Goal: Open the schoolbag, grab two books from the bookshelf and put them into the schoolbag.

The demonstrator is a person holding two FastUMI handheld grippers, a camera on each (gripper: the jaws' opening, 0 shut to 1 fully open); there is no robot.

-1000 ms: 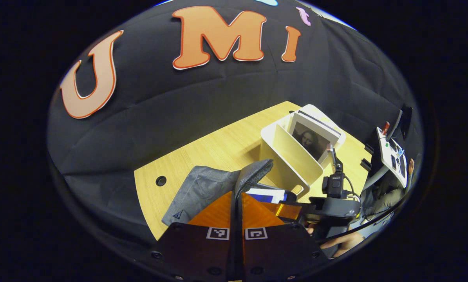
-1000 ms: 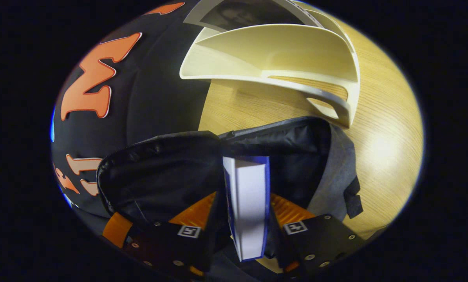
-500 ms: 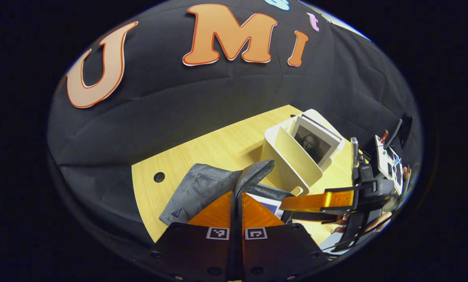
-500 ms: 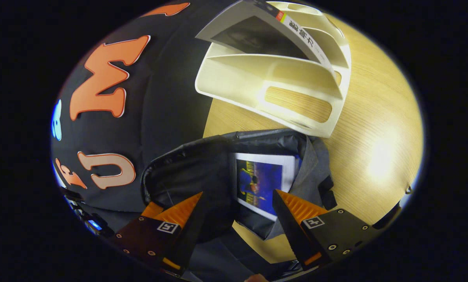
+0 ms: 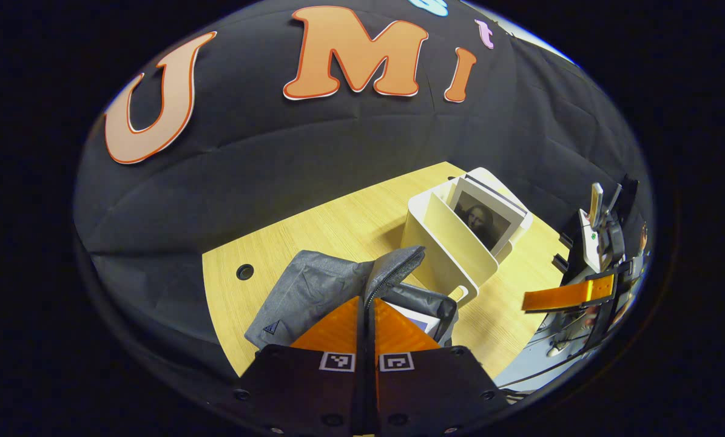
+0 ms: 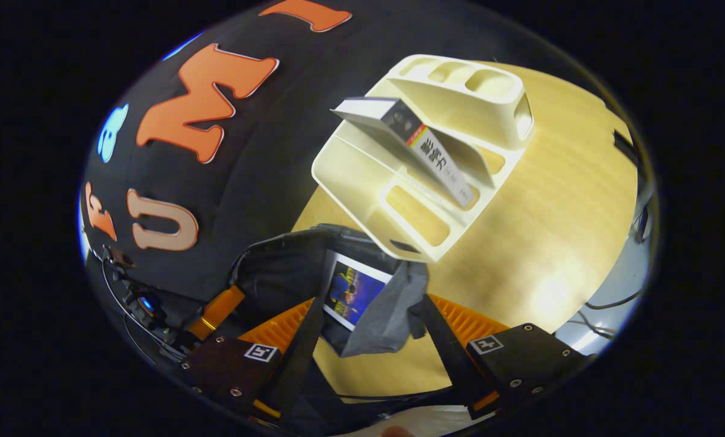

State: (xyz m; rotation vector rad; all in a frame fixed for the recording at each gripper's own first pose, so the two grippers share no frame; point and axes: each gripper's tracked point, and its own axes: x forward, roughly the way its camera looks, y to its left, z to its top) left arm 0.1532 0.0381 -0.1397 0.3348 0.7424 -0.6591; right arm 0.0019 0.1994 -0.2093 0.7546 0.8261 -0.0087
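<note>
Grey fabric schoolbag (image 5: 313, 291) flap pinched; glossy book (image 6: 353, 290) inside.

Recording booth, black cloth wall (image 5: 313, 152), wooden desk (image 5: 338, 230), cream bookshelf (image 6: 435, 158)

Two books (image 6: 357, 290) (image 6: 426, 152), one schoolbag (image 5: 313, 291), one bookshelf (image 6: 398, 182), one table (image 6: 550, 230), and two grippers (image 5: 367, 315) (image 6: 367, 315).

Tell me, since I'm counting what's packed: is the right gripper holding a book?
No: in the right gripper view its fingers stand apart with nothing between them, and the blue-covered book lies inside the open schoolbag.
</note>
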